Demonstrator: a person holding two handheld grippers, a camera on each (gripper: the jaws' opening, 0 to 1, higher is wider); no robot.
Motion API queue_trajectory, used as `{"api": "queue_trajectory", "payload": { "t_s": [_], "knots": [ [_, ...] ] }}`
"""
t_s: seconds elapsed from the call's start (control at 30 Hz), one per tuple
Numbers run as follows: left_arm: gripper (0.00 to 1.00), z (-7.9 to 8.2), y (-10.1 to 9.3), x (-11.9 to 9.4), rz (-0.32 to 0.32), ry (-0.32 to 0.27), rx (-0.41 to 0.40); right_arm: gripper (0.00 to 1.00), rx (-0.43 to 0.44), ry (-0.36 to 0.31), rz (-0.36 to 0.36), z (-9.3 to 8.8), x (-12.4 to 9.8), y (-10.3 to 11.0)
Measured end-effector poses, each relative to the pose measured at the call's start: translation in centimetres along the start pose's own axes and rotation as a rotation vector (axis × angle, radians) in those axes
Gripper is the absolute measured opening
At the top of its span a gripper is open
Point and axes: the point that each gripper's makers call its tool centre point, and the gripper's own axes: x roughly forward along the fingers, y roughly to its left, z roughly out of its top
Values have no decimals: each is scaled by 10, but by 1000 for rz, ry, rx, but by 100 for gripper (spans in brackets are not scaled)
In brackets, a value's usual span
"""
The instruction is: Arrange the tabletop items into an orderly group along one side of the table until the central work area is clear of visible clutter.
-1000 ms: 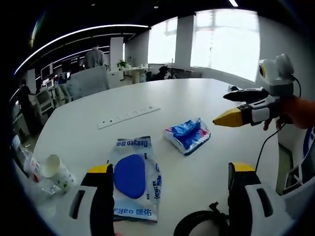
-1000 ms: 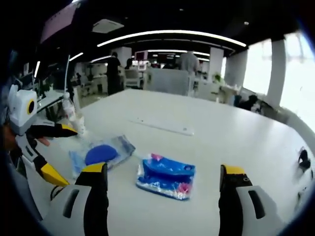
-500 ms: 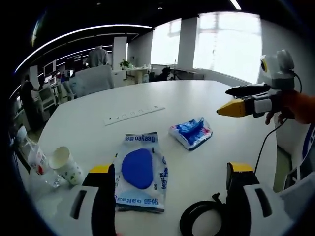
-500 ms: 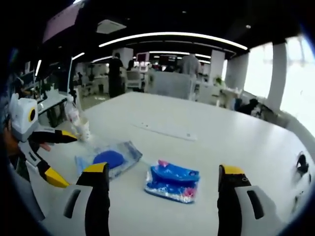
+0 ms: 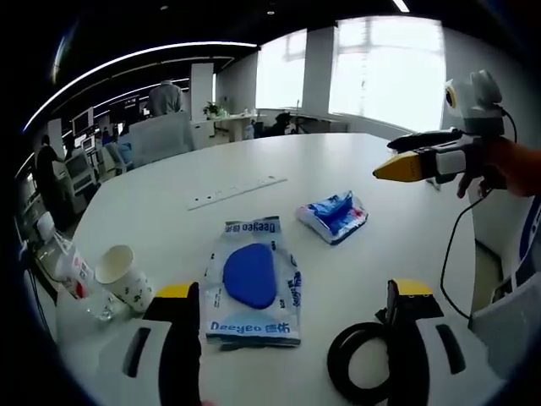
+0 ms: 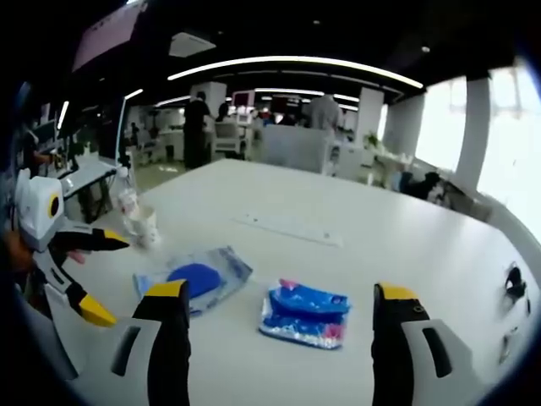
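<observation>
White table (image 5: 169,211) – blue pack (image 5: 334,216), yellow-tipped jaws

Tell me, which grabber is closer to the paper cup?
Left. The left gripper hangs just beside the paper cup at the table's edge. The right gripper is farther away, past the clear pouch, over the blue packet.

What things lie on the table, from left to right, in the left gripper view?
Paper cup → clear packet with the blue pad → blue tissue pack, with the right gripper hovering at far right.

Wipes pack (image 5: 252,283) lies between cup (image 5: 124,276) and, apparently, tissue packet (image 5: 333,216).
</observation>
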Motion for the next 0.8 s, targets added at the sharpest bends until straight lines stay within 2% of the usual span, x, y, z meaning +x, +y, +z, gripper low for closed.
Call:
{"api": "queue_trajectory", "payload": {
  "t_s": [0.47, 0.67, 0.8],
  "knots": [
    [89, -5, 4, -3, -28, -2, 23, 83, -45, 5, -19, 9, -2, 8],
    [88, -8, 9, -6, -22, -6, 17, 81, -27, -4, -16, 13, 1, 11],
    [88, -15, 15, -8, -6, -4, 5, 79, -49, -3, -3, 12, 8, 16]
  ]
}}
